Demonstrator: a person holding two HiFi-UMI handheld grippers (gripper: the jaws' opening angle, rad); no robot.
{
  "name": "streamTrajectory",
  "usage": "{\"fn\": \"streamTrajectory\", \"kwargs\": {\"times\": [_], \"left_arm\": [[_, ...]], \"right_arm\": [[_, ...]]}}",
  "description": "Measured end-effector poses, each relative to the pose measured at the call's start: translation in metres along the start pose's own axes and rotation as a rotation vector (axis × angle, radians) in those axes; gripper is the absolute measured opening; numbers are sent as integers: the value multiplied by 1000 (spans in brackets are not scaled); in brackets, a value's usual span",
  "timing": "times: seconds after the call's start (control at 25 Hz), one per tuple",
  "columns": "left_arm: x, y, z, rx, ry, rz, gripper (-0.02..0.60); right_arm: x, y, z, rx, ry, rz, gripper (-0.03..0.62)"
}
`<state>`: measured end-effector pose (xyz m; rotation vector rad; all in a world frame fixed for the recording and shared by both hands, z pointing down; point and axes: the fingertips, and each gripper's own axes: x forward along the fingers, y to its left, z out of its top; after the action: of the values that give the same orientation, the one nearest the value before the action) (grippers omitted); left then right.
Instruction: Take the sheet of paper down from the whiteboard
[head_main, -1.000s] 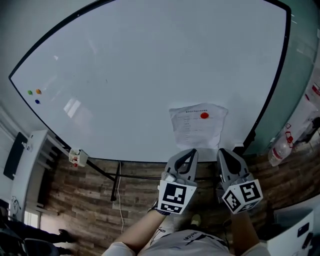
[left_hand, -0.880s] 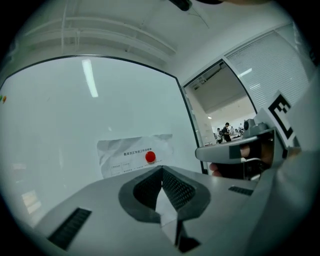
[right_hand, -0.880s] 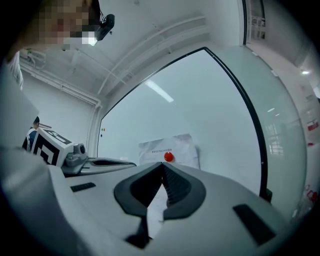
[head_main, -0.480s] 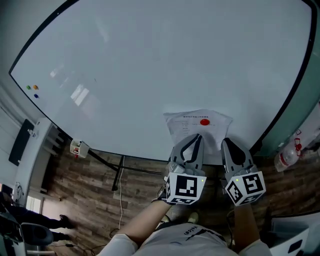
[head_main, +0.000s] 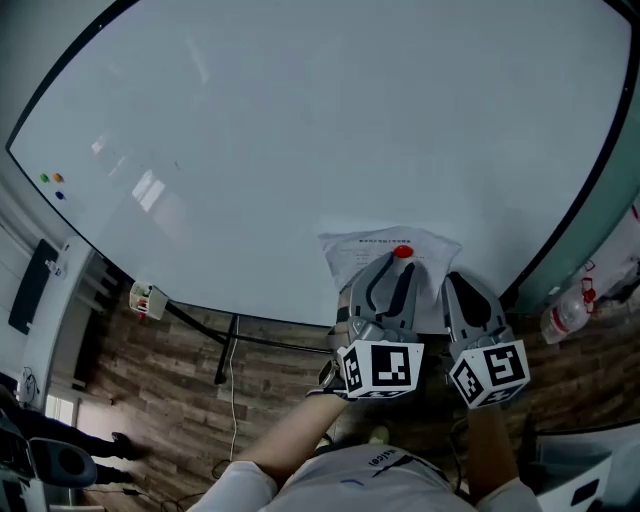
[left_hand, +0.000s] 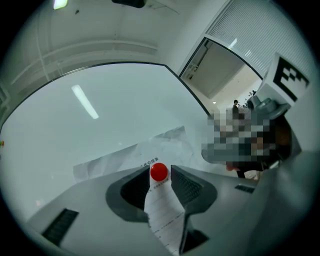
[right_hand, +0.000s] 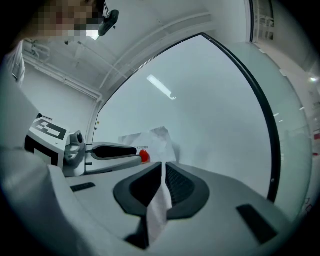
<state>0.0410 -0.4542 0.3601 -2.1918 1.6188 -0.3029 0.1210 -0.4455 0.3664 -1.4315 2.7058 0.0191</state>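
While level, right tongs (head_main: 458, 285) on paper (head_main: 358, 250)

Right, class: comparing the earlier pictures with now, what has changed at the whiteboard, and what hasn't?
Both grippers moved up from the lower edge of the whiteboard onto the sheet of paper. The left gripper reached the red magnet, which sits between its opening jaws, ungripped. The right gripper is closed on the sheet's lower part. The sheet stays pinned up.
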Motion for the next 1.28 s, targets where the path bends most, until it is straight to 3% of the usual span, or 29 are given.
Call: {"fn": "streamTrajectory", "kwargs": {"times": [0.4,0.92,1.28], "left_arm": [[13,1,-1,33,5,53,146],[13,6,-1,55,-17,133,144],[12,7,-2,45,-38,132,133]], "right_arm": [[7,-8,1,-13,-12,20,74],[12,-9,13,-37,-44,17,75],[17,-9,30,-94,-92,-13,75]]}}
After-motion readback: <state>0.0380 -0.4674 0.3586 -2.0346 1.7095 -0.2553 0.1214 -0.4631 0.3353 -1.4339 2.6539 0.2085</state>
